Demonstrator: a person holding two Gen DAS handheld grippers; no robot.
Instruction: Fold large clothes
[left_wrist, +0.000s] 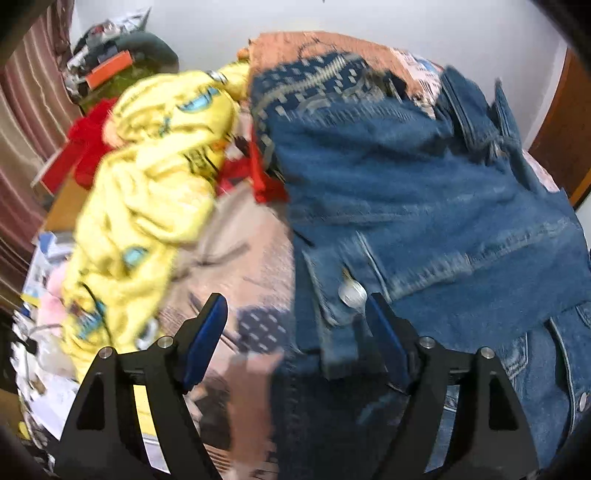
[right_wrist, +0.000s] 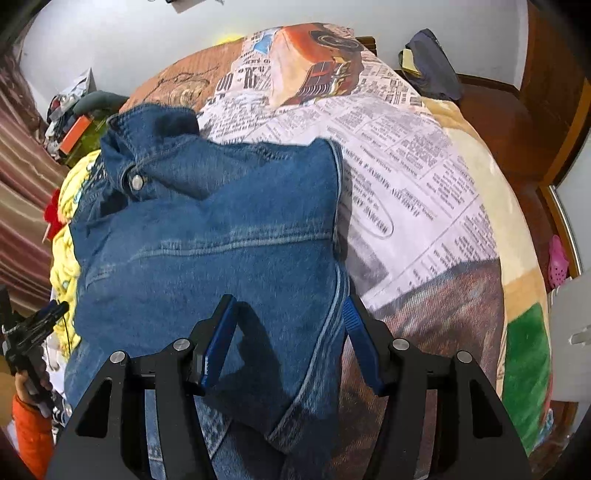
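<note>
A blue denim jacket (right_wrist: 207, 229) lies spread on the bed, collar and a metal button (right_wrist: 137, 182) toward the far left. My right gripper (right_wrist: 288, 328) hovers over its near right edge. Its jaws stand apart with denim under the gap, and neither blue pad visibly presses the cloth. My left gripper (left_wrist: 295, 325) is open wide over the jacket's (left_wrist: 424, 192) left front edge, a metal snap (left_wrist: 352, 291) just beyond its right finger. In the right wrist view the left gripper (right_wrist: 44, 317) shows at the far left, held by a hand in an orange sleeve (right_wrist: 29, 432).
A crumpled yellow garment (left_wrist: 155, 177) and red cloth (left_wrist: 88, 147) are heaped left of the jacket. A newspaper-print blanket (right_wrist: 406, 177) covers the bed to the right. Clutter (left_wrist: 107, 66) and striped curtains (left_wrist: 26, 122) stand at the far left, a wooden floor (right_wrist: 509, 122) to the right.
</note>
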